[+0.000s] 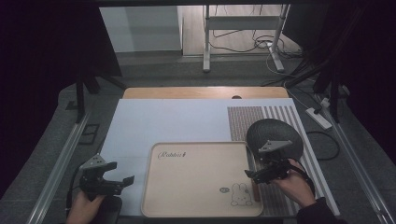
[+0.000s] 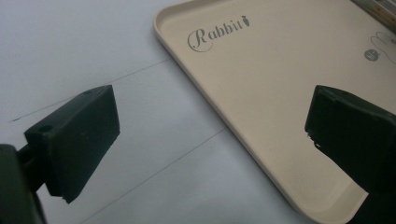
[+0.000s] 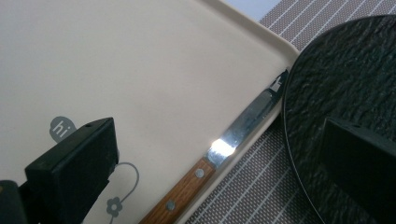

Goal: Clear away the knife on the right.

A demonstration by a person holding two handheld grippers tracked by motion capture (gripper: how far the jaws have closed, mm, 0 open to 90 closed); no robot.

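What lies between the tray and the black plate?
A wooden-handled knife lies along the tray's right edge, beside the plate; the right gripper view shows it best.

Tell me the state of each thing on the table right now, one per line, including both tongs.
Left tongs: open, holding nothing, over the white mat beside the tray.
Right tongs: open, holding nothing, above the tray's right edge.
Tray: flat on the table, nothing lying inside it.
Knife: lying along the tray's right rim, tip under the plate.
Black plate: bare, on the striped placemat.
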